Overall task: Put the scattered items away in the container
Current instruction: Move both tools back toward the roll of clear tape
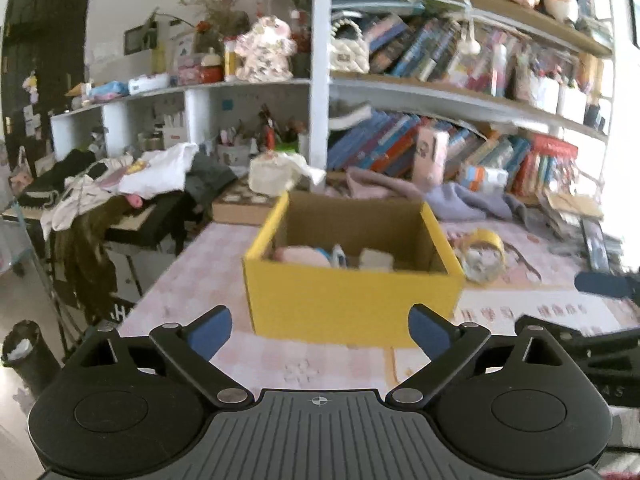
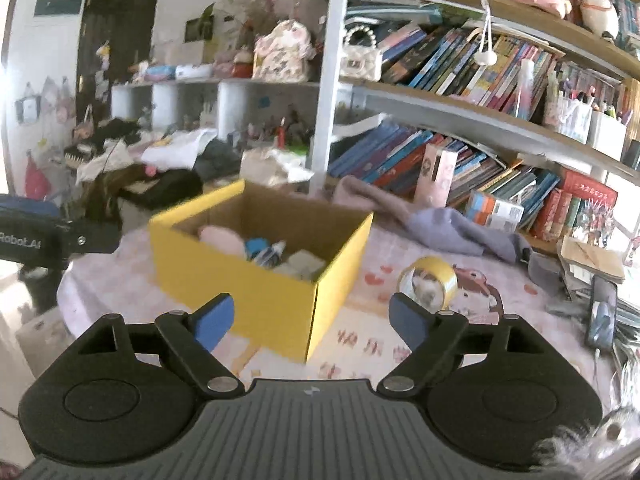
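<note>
A yellow cardboard box stands open on the pink patterned table. Inside it lie a pink soft item, a blue-and-white item and a pale block. A roll of yellow tape rests on the table just right of the box. My left gripper is open and empty, short of the box's front wall. From the right wrist the box shows corner-on, with the tape roll to its right. My right gripper is open and empty, in front of that corner.
A lilac cloth lies behind the box by the bookshelf. A phone and papers sit at the right table edge. Clothes pile on a side surface at the left. The other gripper's body shows at the left edge.
</note>
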`<action>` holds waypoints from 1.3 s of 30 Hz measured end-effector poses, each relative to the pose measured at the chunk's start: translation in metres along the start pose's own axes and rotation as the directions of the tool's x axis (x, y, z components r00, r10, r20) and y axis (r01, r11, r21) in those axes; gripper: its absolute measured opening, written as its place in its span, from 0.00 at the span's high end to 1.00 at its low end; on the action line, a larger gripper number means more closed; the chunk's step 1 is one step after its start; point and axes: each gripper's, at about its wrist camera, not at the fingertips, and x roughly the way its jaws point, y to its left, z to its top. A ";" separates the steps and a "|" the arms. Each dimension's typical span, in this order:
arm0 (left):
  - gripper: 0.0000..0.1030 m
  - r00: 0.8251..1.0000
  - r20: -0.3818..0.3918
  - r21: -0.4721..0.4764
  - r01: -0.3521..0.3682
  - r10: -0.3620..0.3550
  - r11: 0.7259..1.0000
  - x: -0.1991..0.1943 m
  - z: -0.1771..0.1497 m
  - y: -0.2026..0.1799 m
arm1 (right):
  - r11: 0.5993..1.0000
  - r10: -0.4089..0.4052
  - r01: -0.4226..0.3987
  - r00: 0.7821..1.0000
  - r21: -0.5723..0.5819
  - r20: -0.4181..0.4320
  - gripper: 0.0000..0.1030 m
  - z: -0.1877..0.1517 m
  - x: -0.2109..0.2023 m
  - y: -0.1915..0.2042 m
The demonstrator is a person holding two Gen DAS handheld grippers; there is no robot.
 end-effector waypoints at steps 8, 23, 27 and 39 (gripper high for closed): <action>0.05 0.993 -0.083 0.088 0.088 -0.080 0.992 0.004 -0.014 -0.023 | 0.999 -0.042 0.041 0.998 -0.033 -0.045 0.19 -0.018 -0.014 0.003; 0.05 0.952 -0.216 0.196 0.259 -0.216 0.946 0.019 -0.029 -0.071 | 0.992 -0.103 0.113 0.978 0.048 -0.179 0.17 -0.040 -0.023 -0.027; 0.05 0.938 -0.232 0.205 0.306 -0.257 0.930 0.025 -0.028 -0.086 | 0.990 -0.119 0.132 0.972 0.053 -0.203 0.17 -0.042 -0.024 -0.038; 0.05 0.903 -0.232 0.271 0.416 -0.361 0.868 0.041 -0.021 -0.141 | 0.971 -0.202 0.225 0.954 0.083 -0.223 0.17 -0.050 -0.032 -0.085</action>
